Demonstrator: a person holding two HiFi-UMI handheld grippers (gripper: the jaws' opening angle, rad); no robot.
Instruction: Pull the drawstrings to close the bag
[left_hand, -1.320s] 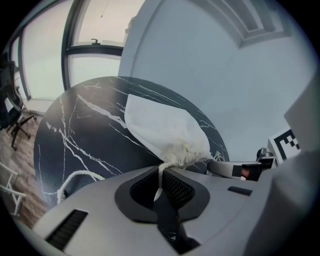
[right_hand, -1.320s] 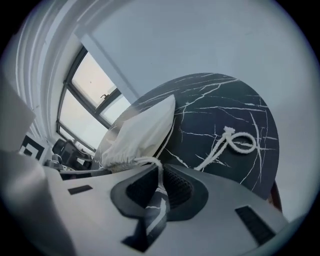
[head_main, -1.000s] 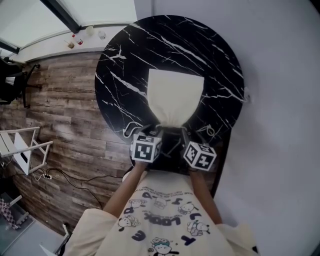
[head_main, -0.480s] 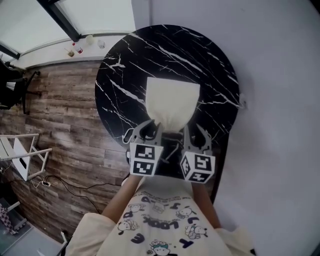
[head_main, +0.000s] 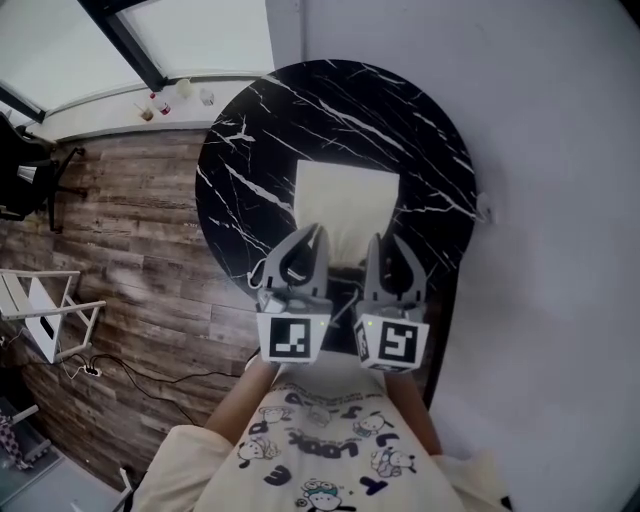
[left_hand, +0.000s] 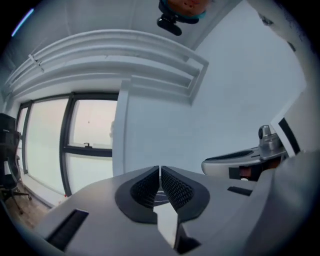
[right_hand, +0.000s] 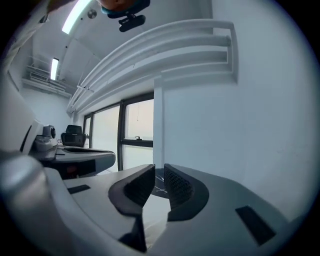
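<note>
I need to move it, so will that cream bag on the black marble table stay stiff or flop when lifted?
Probably floppy: the cream drawstring bag lies flat on the black marble table. Likely light, since it looks thin, though its contents are hidden. Flat cloth should not roll.

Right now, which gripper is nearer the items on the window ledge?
Left: the left gripper hovers over the table's near edge, ledge side; the right gripper, whose empty jaws have just been closing, is beside it, toward the wall.

One bag (head_main: 346, 196), one table (head_main: 262, 128), two grippers (left gripper (head_main: 314, 234), right gripper (head_main: 386, 242)).
</note>
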